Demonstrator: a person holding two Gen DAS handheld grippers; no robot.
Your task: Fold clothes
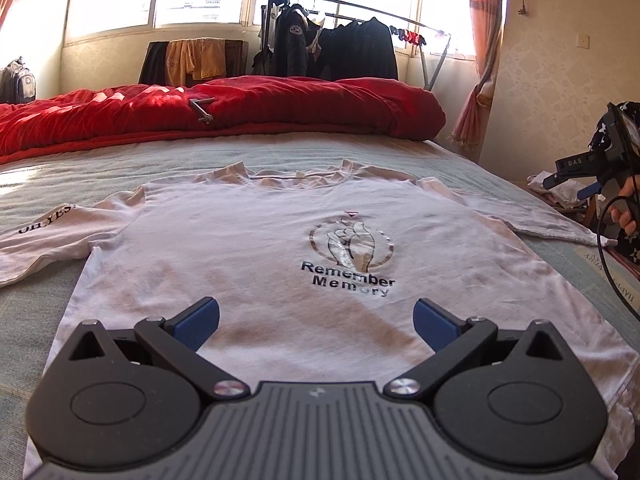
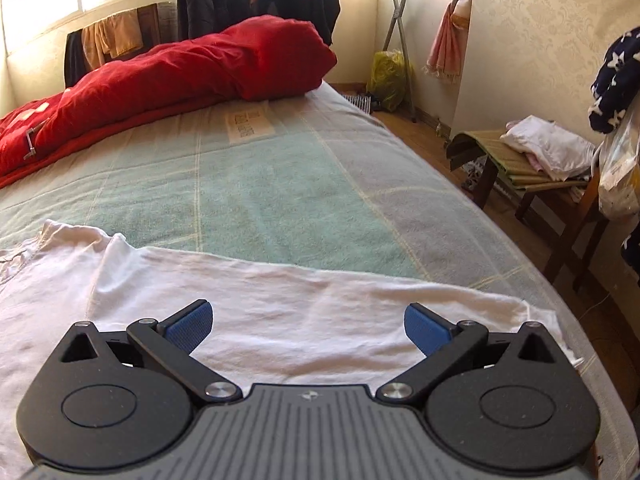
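A white T-shirt point(image 1: 256, 240) lies spread flat, front up, on the bed, with a printed hand logo and the words "Remember Memory" on its chest. My left gripper point(image 1: 316, 322) hovers open over the shirt's lower hem, nothing between its blue pads. In the left wrist view the right gripper point(image 1: 576, 176) shows at the far right edge, held by a hand beside the shirt's right sleeve. In the right wrist view my right gripper point(image 2: 308, 326) stands open above that white sleeve point(image 2: 320, 304), holding nothing.
A red quilt point(image 1: 224, 112) is bunched across the far end of the green-grey bedsheet point(image 2: 260, 184). A wooden stool point(image 2: 532, 176) with folded clothes stands right of the bed. Dark jackets point(image 1: 332, 48) hang on a drying rack by the window.
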